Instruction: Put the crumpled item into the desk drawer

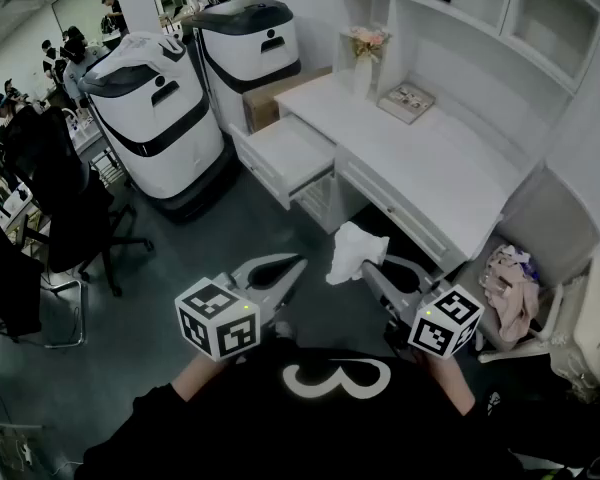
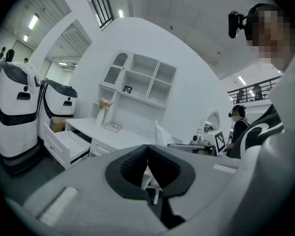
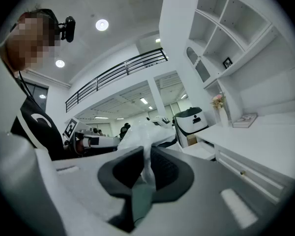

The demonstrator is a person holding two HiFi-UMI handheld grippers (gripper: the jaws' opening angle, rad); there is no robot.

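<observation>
The right gripper (image 3: pixel 147 150) has its ribbed dark pads pinching a crumpled white filmy wad (image 1: pixel 352 250), which bunches above them. The left gripper (image 2: pixel 147 147) has its pads pressed together, empty. The open, shallow white desk drawer (image 1: pixel 292 154) lies at eleven o'clock, well apart.

White desk (image 1: pixel 450 183) with vase (image 1: pixel 364 72), book (image 1: pixel 406 101)

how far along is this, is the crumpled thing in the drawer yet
Not yet. Done: the desk drawer stands open. In hand: the right gripper pinches the crumpled white item in the air, short of the desk. Left: carry it over the drawer and release.
</observation>
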